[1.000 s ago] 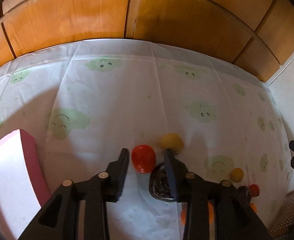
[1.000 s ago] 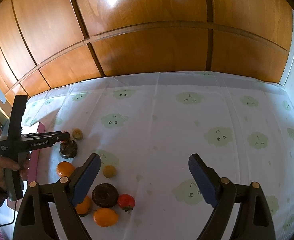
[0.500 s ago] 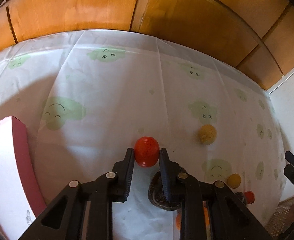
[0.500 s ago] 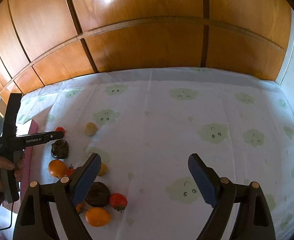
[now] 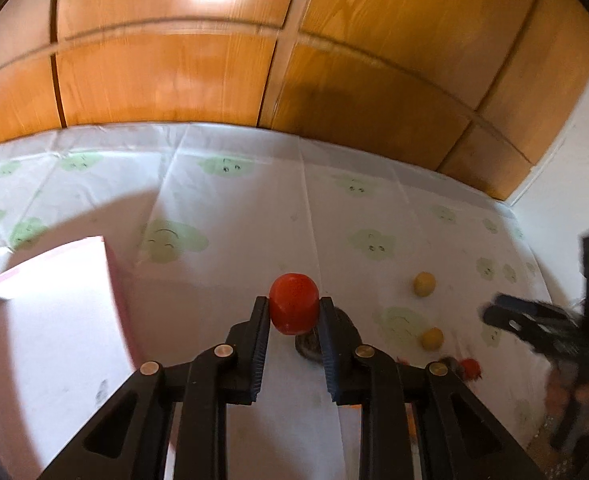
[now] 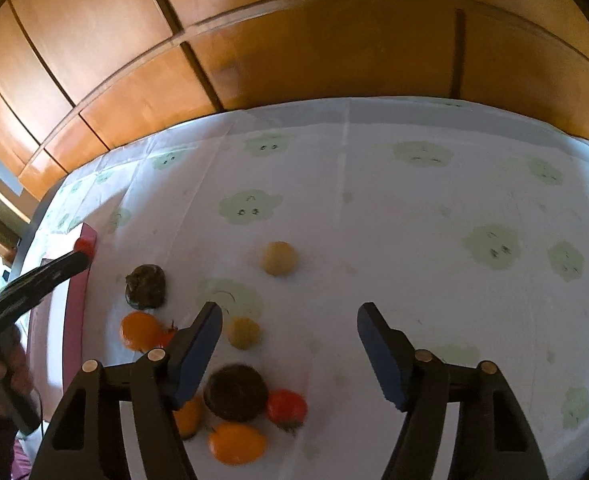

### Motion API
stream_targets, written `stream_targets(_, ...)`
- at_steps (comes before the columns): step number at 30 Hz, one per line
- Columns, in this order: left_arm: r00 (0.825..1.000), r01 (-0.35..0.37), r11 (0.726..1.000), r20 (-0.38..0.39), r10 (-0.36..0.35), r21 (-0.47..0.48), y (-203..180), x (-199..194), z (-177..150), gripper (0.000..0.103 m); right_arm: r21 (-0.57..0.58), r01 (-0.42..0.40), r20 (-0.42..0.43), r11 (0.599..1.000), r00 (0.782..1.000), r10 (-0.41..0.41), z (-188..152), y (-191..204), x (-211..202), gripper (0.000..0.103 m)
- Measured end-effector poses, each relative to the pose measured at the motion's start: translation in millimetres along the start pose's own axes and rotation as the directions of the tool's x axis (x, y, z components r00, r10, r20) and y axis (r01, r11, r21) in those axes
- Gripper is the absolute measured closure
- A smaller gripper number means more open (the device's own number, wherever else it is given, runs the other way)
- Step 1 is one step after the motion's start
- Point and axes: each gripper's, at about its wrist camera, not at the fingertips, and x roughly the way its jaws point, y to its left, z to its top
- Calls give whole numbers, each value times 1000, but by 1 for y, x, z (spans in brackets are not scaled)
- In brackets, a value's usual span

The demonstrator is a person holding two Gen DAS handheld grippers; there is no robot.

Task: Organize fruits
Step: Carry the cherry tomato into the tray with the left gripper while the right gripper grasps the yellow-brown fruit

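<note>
Firmly pinched, the red fruit [image 5: 294,303] looks smooth, rounded.

A white tablecloth printed with pale green smiling clouds [image 6: 414,208] fills the middle of both views. At the left edge lies a flat pink-rimmed tray [image 6: 76,304]. Lower left in the right wrist view lie two dark wrinkled fruits [image 6: 145,286], orange citrus [image 6: 138,330], a red strawberry [image 6: 288,406] and two round yellow fruits [image 6: 279,258].
</note>
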Motion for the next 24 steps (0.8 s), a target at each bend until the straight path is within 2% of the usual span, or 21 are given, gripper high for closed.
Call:
stream_targets(3, 1000, 5, 1000, 25, -5, -2, 6, -20, -9, 79, -5, 34, -28, 999, 999, -34, 11, 4, 21, 32)
stream_targets(8, 999, -5, 998, 51, 8, -56, 31, -47, -25, 79, 37, 47, -62, 998, 997, -45, 26, -4, 50, 52)
stream_targets(9, 998, -16, 997, 54, 20, -76, 40, -52, -28, 79, 39, 47, -69, 998, 997, -44, 26, -5, 53, 58)
stream_targets(12, 996, -66, 989, 53, 74, -134, 69, -60, -34, 79, 24, 11, -81, 1000, 997, -9, 29, 0, 59, 67)
stream_targets(14, 994, -102, 978, 31, 109, -181, 89, -58, -37, 79, -23, 28, -104, 999, 994, -30, 26, 10, 65, 68)
stream_targets(16, 990, -134, 962, 1, 138, -237, 108, -52, -39, 79, -79, 93, -97, 993, 990, -100, 21, 17, 69, 77)
stream_targets(19, 983, -185, 945, -30, 183, -270, 125, -41, -40, 79, -59, 87, -94, 994, 991, -92, 21, 14, 68, 77)
stream_targets(24, 977, -211, 938, -44, 207, -276, 133, -24, -27, 78, -62, 82, -92, 995, 992, -87, 21, 12, 68, 77)
